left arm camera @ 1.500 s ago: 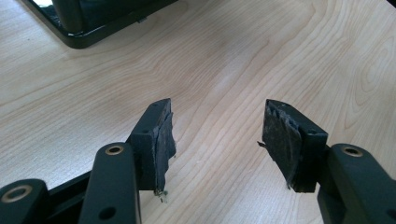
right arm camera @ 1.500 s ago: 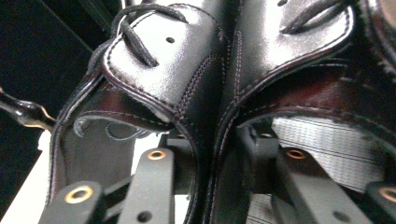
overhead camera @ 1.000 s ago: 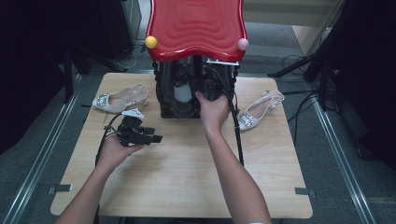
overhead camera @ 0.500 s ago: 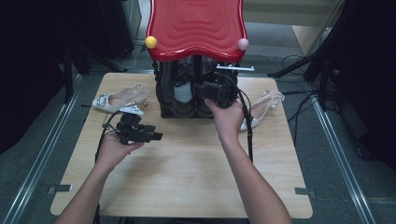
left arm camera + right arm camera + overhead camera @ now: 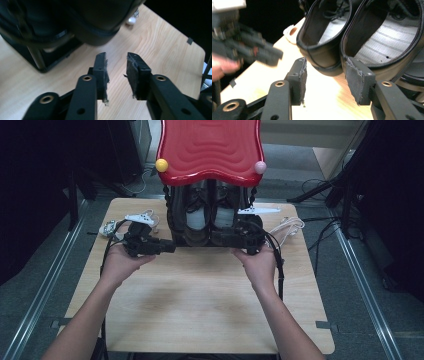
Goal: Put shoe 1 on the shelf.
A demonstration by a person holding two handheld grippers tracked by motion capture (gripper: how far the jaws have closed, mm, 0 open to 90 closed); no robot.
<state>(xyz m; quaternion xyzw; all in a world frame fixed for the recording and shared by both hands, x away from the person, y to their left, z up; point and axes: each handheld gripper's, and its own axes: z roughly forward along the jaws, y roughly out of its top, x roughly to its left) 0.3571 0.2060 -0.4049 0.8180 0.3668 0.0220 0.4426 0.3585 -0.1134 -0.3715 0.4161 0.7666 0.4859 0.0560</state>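
The left gripper [image 5: 167, 246] is hovering level beside the rack [image 5: 172, 220], its empty jaws having just narrowed. The right gripper [image 5: 325, 82] is pointing at the black shoes [image 5: 332, 32], jaws widening, empty. Bare surface [image 5: 200, 305] is lying open toward the near edge.

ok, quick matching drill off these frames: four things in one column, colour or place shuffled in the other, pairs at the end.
Things:
1. rack top
2. ball on the rack's left corner
3. ball on the rack's right corner
4. pair of black shoes

Colour or place:
a. pink
b. on the lower shelf under the top, heels toward the person
c. red, wavy surface
d. yellow

Pairs: 1-c, 2-d, 3-a, 4-b
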